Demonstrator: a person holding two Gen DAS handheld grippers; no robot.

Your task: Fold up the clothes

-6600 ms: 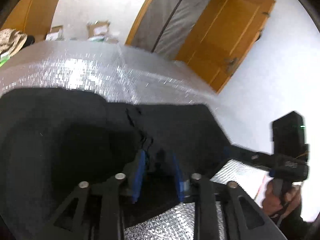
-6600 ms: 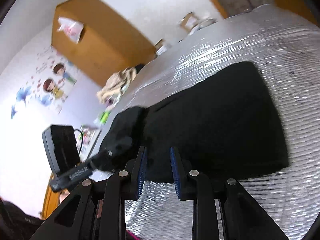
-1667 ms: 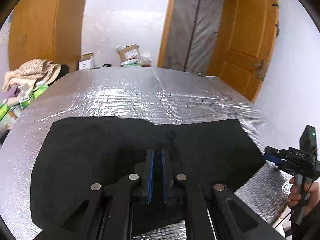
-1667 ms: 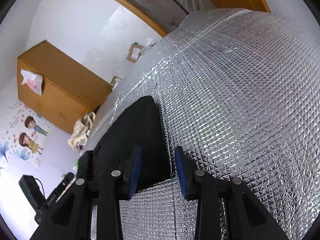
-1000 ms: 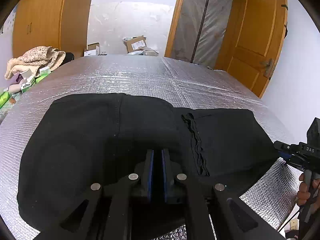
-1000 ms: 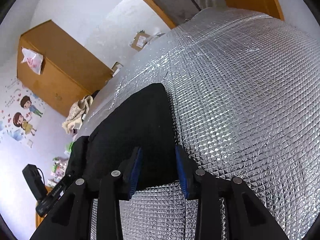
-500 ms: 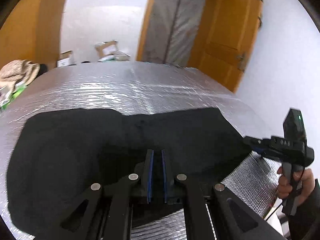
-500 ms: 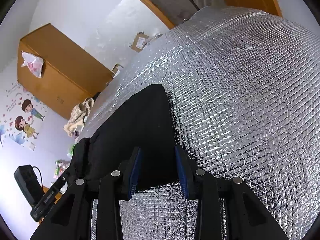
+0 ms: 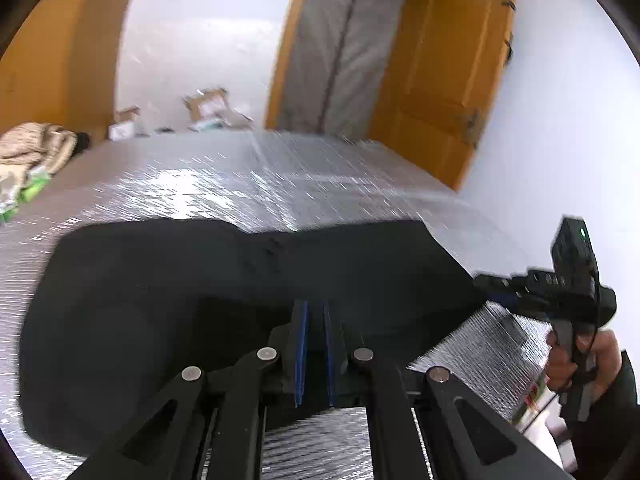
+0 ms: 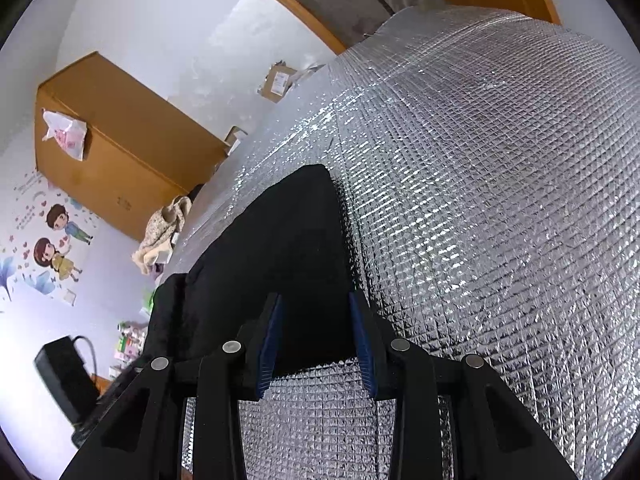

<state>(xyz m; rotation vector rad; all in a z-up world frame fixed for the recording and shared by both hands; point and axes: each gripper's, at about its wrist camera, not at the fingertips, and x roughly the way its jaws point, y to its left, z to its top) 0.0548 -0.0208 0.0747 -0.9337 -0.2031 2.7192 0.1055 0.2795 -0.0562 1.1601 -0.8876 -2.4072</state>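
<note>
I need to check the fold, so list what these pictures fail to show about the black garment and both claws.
- Left wrist view: motion blur hides the black garment's type and fold lines.
- Left wrist view: whether the left claw, nearly shut, pinches cloth; black fabric merges with black fingers.
- Right wrist view: the garment's near left part, hidden behind the right claw's frame.
- Right wrist view: the left claw is blurred at the edge.

This is a room in a home, likely a bedroom. An orange-brown panelled wooden door (image 9: 448, 76) stands open at one o'clock in the left wrist view. A tall orange-brown wooden wardrobe (image 10: 120, 144) fills ten o'clock in the right wrist view, with cartoon wall stickers of two children (image 10: 60, 240) at nine o'clock. Small cardboard boxes (image 9: 208, 106) sit by the white wall at twelve o'clock.
</note>
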